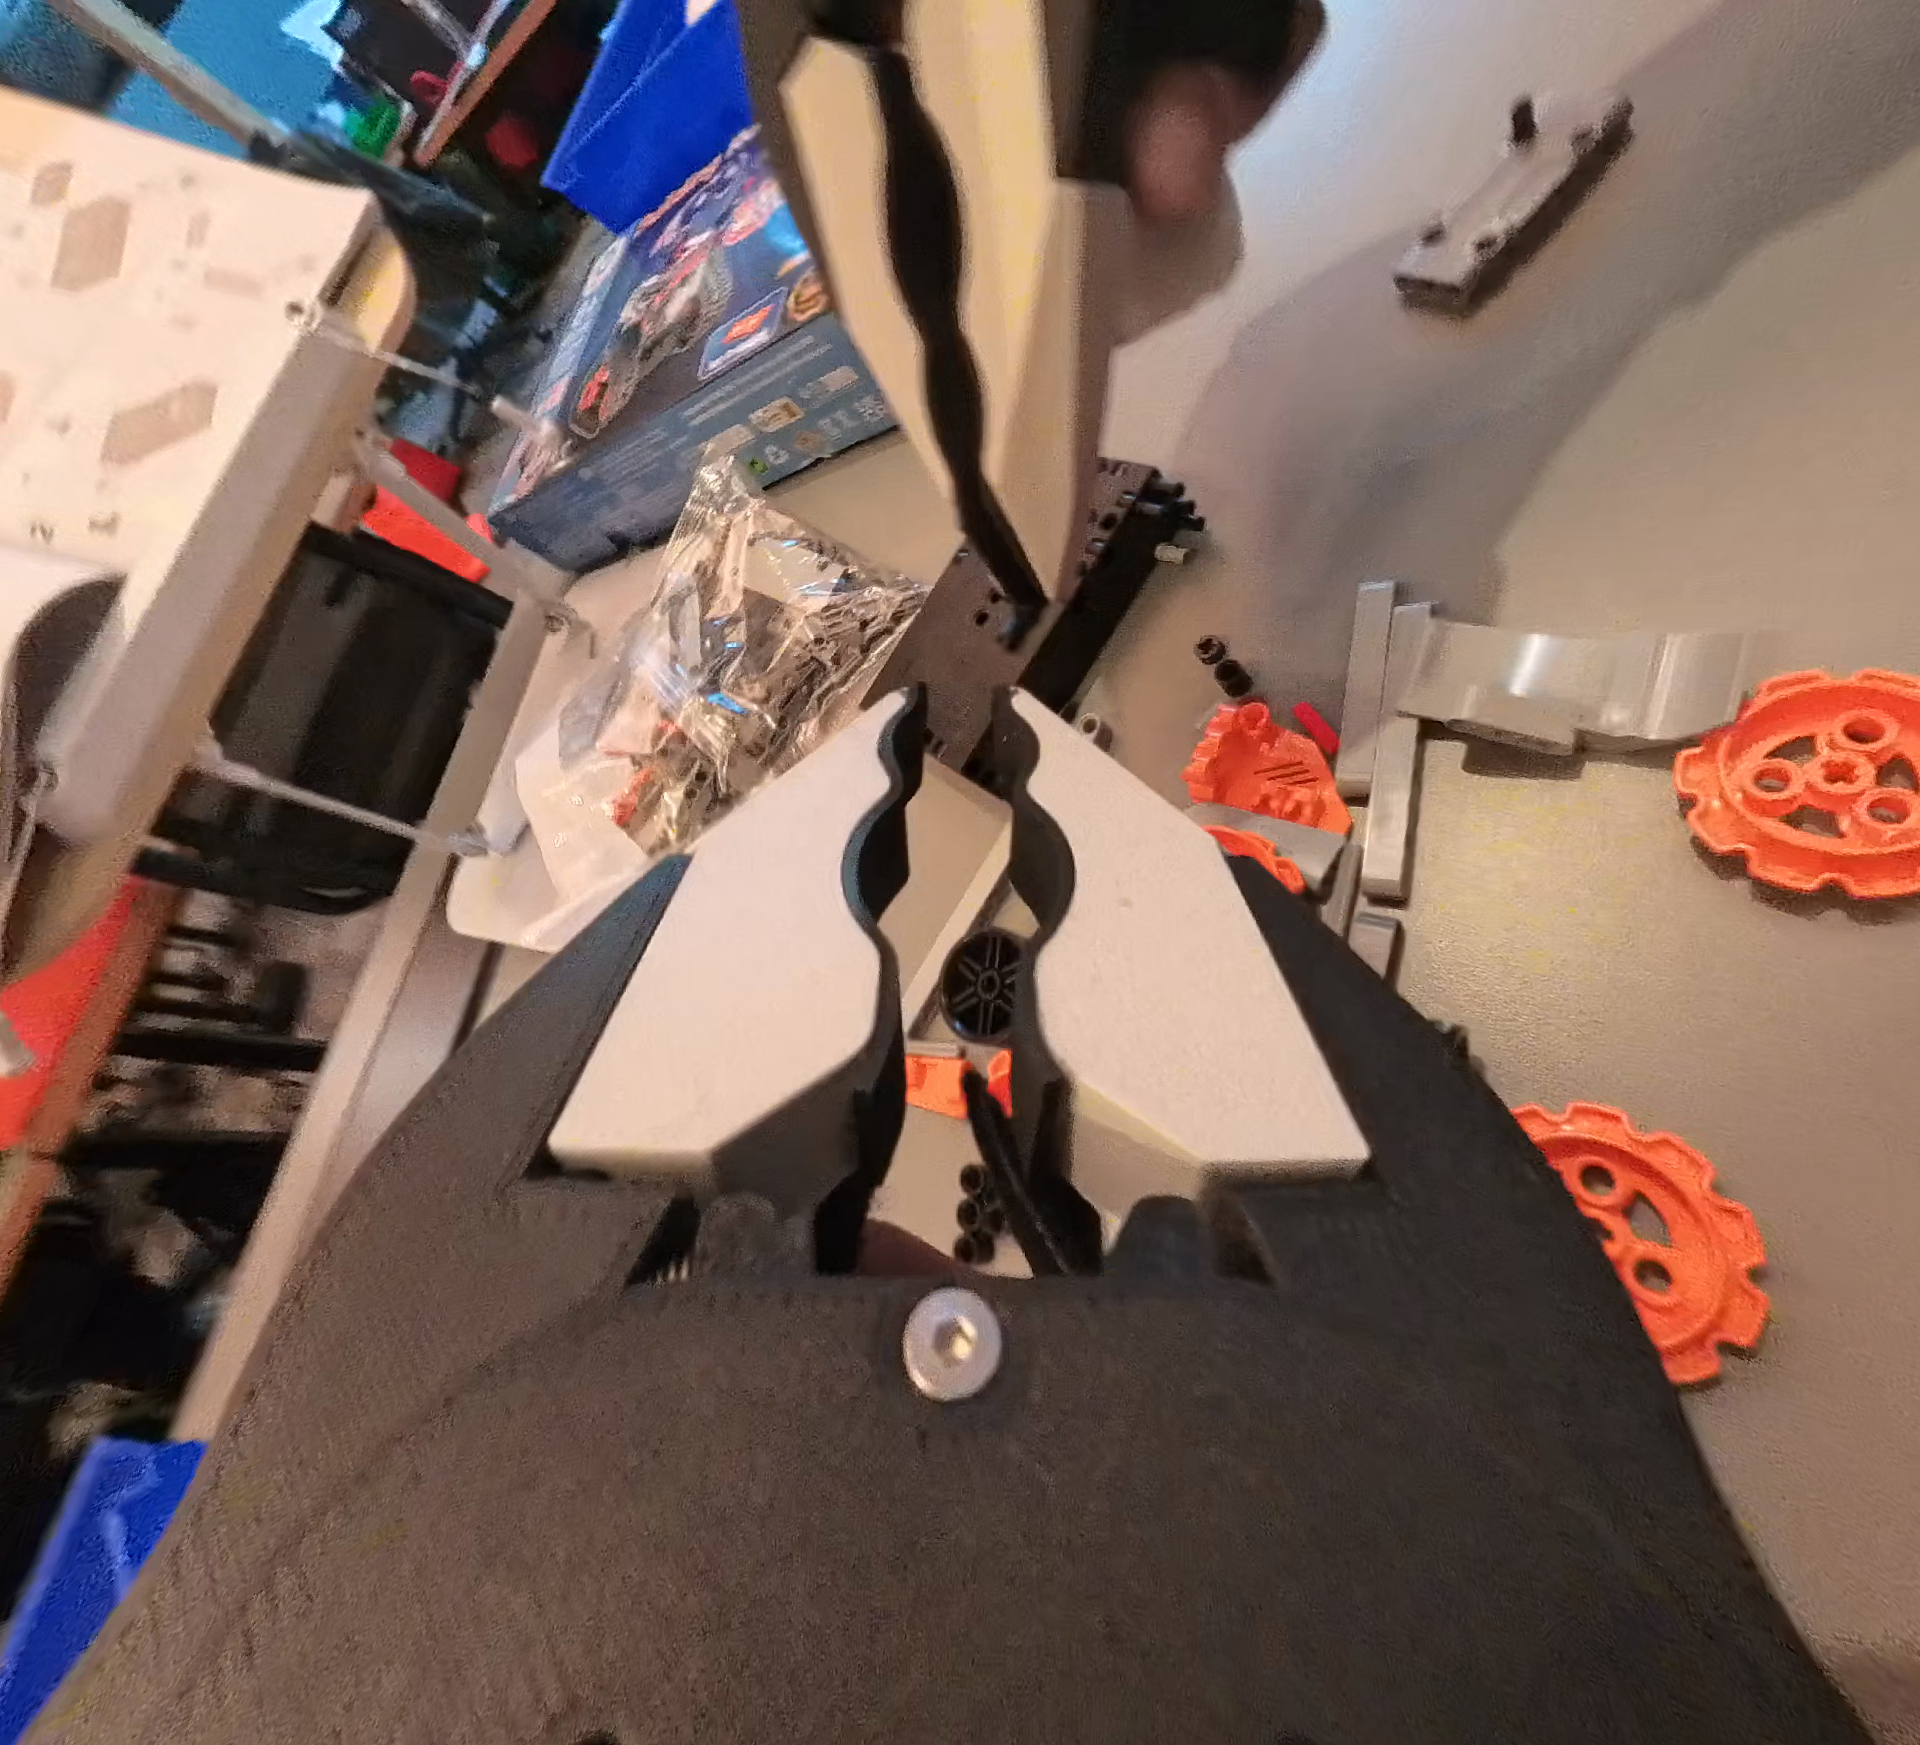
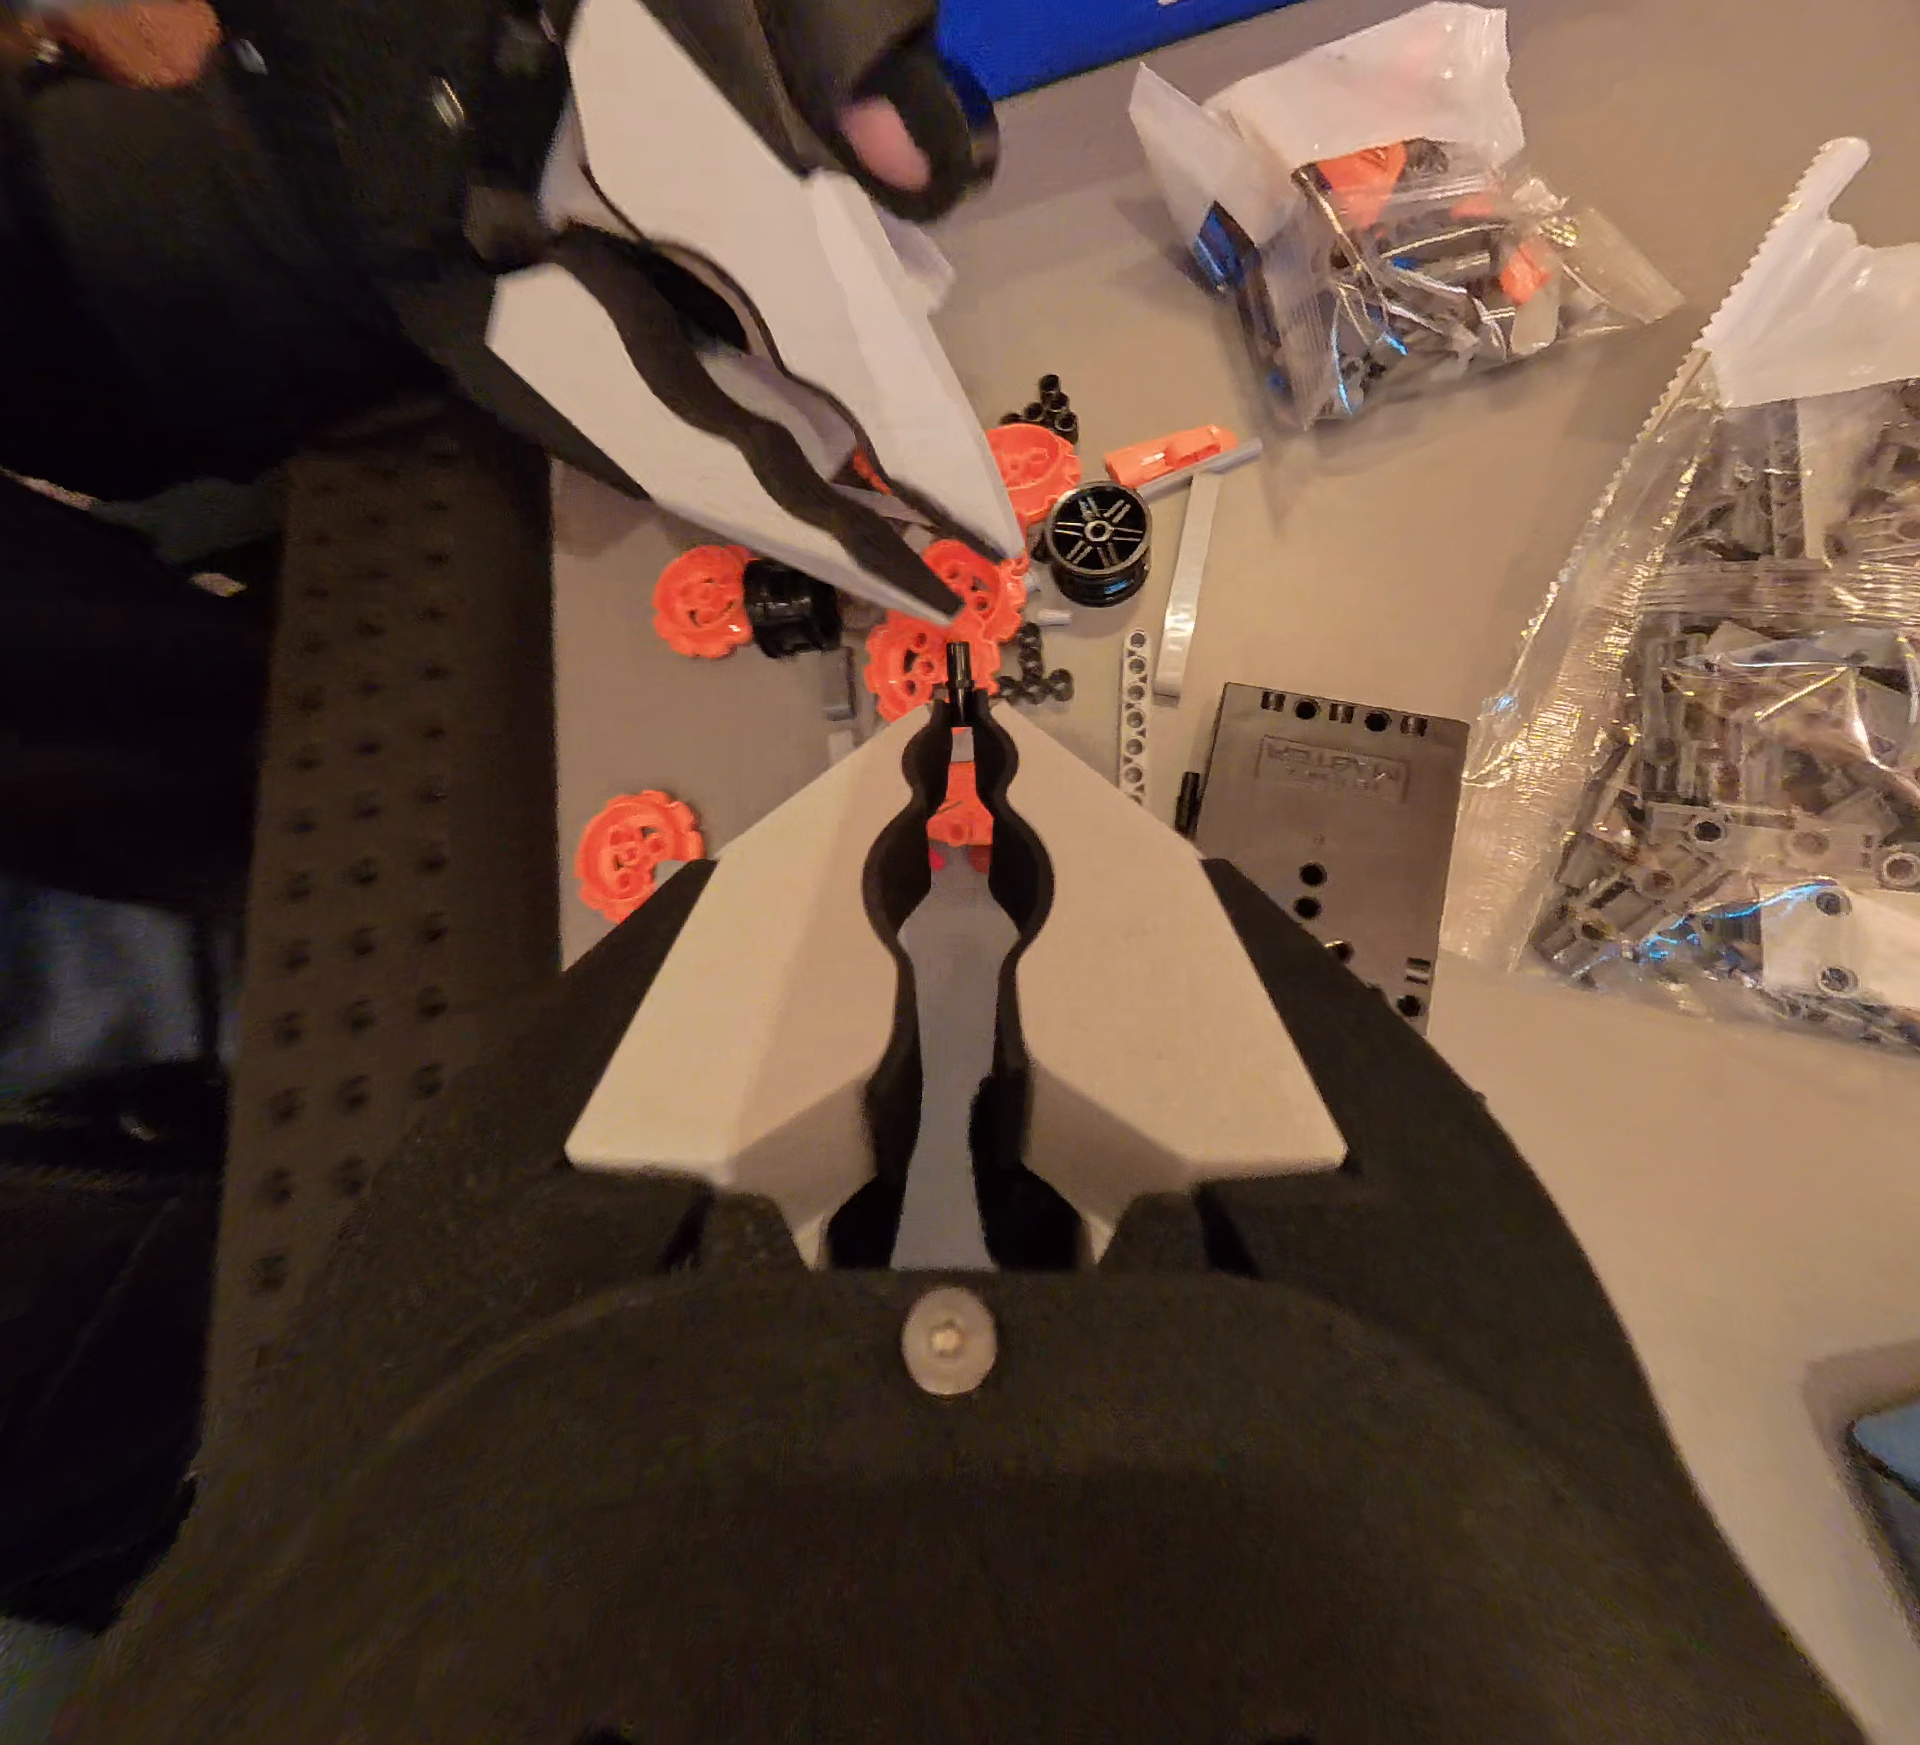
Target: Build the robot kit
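My right gripper [image 2: 961, 708] pinches a black pin [image 2: 958, 675] above the orange gears [image 2: 914, 656], my left gripper [image 1: 961, 708] nips a black frame [image 1: 961, 646]; I'd keep both steady.

You are at a hobby or lab workbench set up for building a toy construction kit. The plain grey tabletop [image 2: 1558, 552] is strewn with orange plastic gear wheels [image 1: 1813, 781], grey plastic beams [image 1: 1387, 760] and clear plastic bags of small parts [image 2: 1403, 241]. A printed blue cardboard kit box [image 1: 686, 386] lies at its edge, beside blue plastic storage bins [image 1: 655, 95] and cluttered shelving [image 1: 187, 1020].
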`<state>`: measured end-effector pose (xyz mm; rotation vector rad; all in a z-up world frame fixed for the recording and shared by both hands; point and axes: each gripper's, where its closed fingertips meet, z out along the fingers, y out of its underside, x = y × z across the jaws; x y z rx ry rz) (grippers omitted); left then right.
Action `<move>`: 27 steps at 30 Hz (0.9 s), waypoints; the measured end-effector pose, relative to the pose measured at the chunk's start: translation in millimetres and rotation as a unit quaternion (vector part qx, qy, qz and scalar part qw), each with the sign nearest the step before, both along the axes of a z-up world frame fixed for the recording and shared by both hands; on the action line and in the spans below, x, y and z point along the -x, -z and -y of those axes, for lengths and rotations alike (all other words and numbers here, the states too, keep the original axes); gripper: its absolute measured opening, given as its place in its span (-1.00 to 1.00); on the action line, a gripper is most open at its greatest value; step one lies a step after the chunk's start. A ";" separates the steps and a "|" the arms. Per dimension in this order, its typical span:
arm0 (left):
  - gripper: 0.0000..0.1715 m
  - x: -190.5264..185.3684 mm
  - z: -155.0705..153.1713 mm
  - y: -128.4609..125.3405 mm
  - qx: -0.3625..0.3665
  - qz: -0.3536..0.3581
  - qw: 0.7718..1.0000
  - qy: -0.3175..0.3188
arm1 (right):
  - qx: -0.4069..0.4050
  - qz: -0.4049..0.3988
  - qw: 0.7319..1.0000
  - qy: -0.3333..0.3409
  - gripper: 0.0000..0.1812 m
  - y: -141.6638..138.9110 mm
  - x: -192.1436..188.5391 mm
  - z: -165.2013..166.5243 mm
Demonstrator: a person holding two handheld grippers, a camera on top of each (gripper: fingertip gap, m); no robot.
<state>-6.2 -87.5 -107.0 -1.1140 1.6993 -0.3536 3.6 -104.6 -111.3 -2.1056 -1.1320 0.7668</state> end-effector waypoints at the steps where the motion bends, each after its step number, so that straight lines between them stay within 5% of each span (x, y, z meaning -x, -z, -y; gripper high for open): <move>1: -0.86 -3.5 3.4 2.1 -0.023 -0.007 1.000 0.007 | 0.004 -0.004 1.000 -0.006 -0.97 -3.5 0.0 3.8; 12: -0.96 -20.0 26.8 0.1 -0.069 0.006 0.996 0.050 | 0.021 -0.008 1.000 -0.018 -0.97 -9.8 -2.1 15.9; 19: -0.98 -21.8 25.0 -24.4 -0.086 0.061 0.994 0.030 | 0.009 -0.125 0.992 0.026 -0.85 -29.0 -1.4 12.9; 27: -0.97 -24.7 26.5 -33.6 -0.165 0.065 0.984 0.017 | 0.036 -0.234 0.970 0.047 -0.94 -41.6 -2.9 16.0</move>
